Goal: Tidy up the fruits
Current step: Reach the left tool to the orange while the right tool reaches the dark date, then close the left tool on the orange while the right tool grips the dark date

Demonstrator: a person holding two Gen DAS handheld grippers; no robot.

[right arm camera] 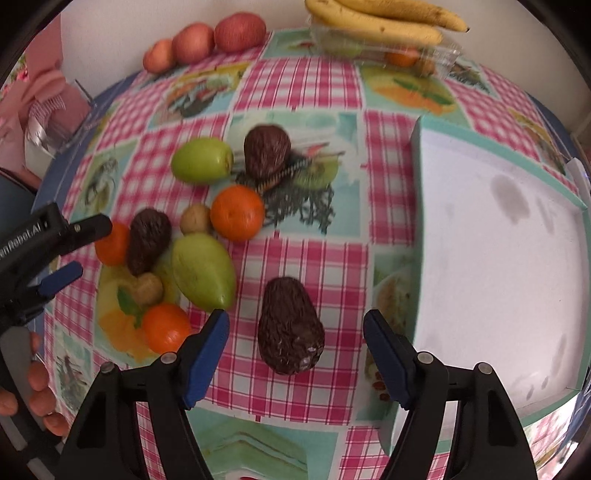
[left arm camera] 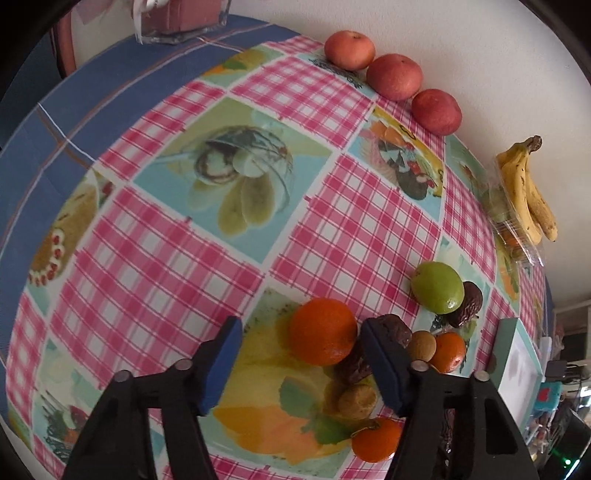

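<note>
My right gripper is open, its jaws on either side of a dark avocado lying on the checked tablecloth. My left gripper is open, with an orange between and just beyond its fingers; the gripper also shows at the left of the right wrist view. Around it lies a cluster: another avocado, two green fruits, oranges, small brown fruits. A further avocado lies behind.
A white tray with a teal rim sits right of the avocado. Three red apples line the wall. Bananas rest on a clear plastic box holding fruit. A glass holder stands at the back.
</note>
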